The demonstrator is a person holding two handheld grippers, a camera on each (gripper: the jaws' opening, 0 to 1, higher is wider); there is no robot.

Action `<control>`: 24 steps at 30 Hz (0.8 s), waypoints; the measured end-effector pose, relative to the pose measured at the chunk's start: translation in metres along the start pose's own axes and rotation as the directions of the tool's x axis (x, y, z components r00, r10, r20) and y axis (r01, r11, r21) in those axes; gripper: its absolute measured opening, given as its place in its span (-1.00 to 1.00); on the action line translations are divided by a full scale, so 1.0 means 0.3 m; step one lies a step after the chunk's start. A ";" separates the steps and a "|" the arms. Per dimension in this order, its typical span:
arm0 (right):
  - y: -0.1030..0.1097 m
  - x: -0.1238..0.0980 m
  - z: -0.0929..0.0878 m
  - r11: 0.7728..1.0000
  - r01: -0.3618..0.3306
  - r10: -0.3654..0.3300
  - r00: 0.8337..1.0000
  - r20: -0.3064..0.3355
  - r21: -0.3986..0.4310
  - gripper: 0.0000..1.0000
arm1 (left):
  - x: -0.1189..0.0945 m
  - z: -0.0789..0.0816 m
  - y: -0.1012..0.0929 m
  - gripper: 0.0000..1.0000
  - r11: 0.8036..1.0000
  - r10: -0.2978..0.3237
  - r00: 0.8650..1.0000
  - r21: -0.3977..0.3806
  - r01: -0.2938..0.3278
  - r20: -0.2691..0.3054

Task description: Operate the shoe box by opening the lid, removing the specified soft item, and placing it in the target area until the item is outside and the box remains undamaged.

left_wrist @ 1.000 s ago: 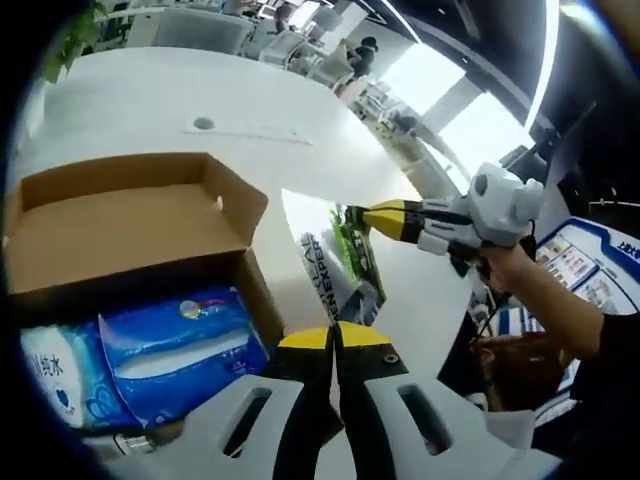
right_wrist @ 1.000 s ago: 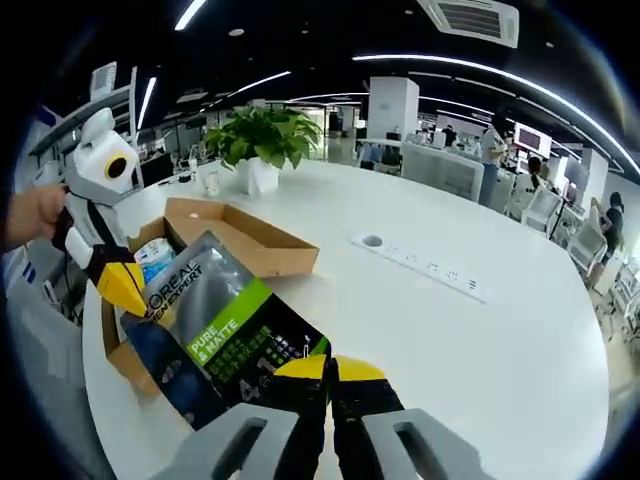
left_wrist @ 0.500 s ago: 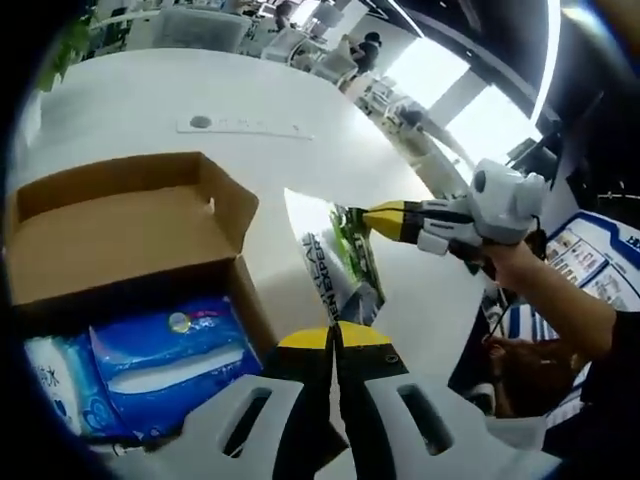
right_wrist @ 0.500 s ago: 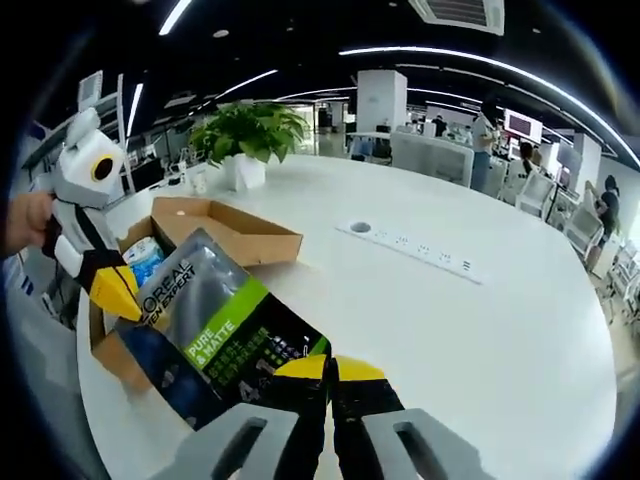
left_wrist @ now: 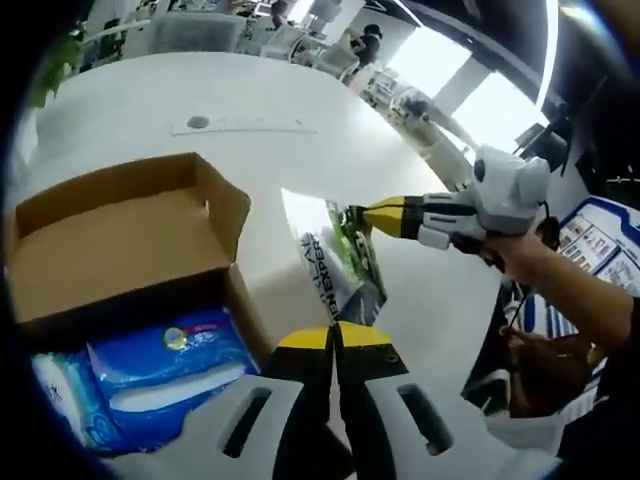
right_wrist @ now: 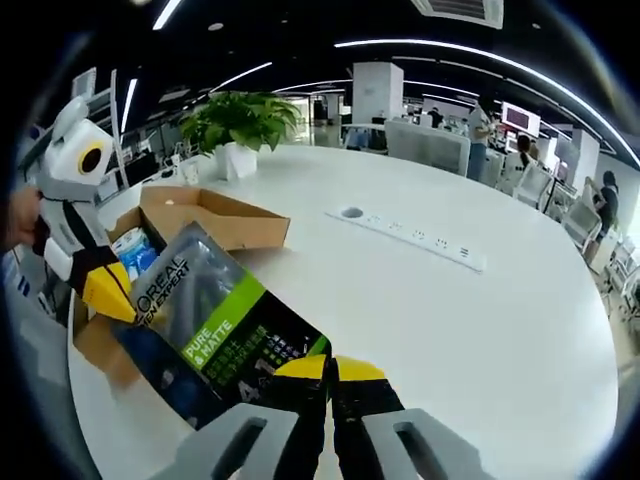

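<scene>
The open cardboard shoe box lies on the white table, its lid flap folded back, with blue soft packs inside. A grey, green and black pouch hangs outside the box, just right of its corner, held between both grippers. My left gripper is shut on the pouch's lower end. My right gripper comes in from the right, shut on its upper edge. In the right gripper view the pouch stretches from my right gripper up to the left gripper, with the box behind it.
A socket strip is set into the table beyond the box. A potted plant stands at the far edge. A person's hand holds the right gripper. Office desks and chairs fill the background.
Both grippers keep their hold on the pouch. Both views have drifted slightly, and the pouch stays just beside the box corner.
</scene>
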State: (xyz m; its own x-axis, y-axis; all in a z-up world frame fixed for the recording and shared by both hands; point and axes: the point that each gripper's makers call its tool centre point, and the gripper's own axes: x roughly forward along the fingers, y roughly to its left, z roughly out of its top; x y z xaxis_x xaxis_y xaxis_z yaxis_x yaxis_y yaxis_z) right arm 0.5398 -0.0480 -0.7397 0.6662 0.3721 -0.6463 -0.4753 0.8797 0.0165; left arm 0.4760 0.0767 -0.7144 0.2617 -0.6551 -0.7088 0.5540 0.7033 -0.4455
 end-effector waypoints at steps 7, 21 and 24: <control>-0.016 0.010 -0.029 1.000 0.011 -0.010 1.000 -0.013 0.008 -1.00 | 0.020 -0.002 -0.005 -1.00 1.000 -0.001 1.000 -0.002 0.001 -0.005; -0.039 0.025 -0.072 1.000 0.024 -0.023 0.999 -0.037 0.014 -1.00 | 0.067 -0.019 -0.009 -1.00 0.999 0.018 0.999 0.044 -0.016 -0.028; -0.041 0.024 -0.076 1.000 0.026 -0.025 0.999 -0.039 0.018 -1.00 | 0.077 -0.022 -0.008 -1.00 0.998 0.022 0.999 0.057 -0.020 -0.032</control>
State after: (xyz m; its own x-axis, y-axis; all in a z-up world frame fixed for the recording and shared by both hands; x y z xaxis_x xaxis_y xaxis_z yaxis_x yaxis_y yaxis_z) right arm 0.5374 -0.0628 -0.7619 0.6549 0.3383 -0.6757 -0.4476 0.8941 0.0138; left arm 0.4755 0.0617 -0.7331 0.2483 -0.6300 -0.7358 0.5926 0.6997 -0.3991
